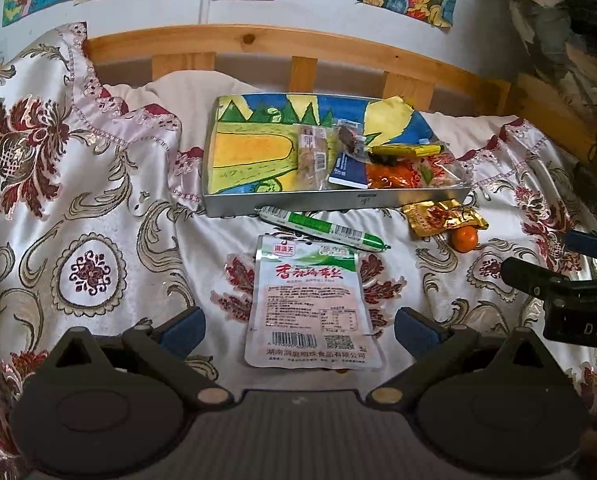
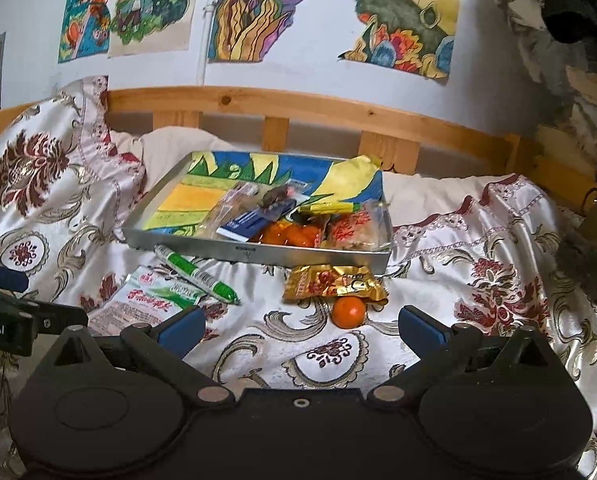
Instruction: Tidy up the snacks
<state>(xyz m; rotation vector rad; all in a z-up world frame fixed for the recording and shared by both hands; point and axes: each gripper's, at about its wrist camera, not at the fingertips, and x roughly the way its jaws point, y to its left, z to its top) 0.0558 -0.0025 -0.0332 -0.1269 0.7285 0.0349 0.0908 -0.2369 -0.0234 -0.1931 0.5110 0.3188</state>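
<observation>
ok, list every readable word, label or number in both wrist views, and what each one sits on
"DAS": on the black body of the right gripper, cut off by the frame edge.
"pot.AI": on the black body of the left gripper, also cut off.
"香辣海带丝": red characters on the flat white-and-green snack pouch; this reading is uncertain.
Pouch small print and barcode digits: too small.
Green-and-white sausage stick, gold foil packet, packets in the silver metal tray: print blurred.

Sausage stick, flat pouch, foil packet and orange before the tray of snacks.
</observation>
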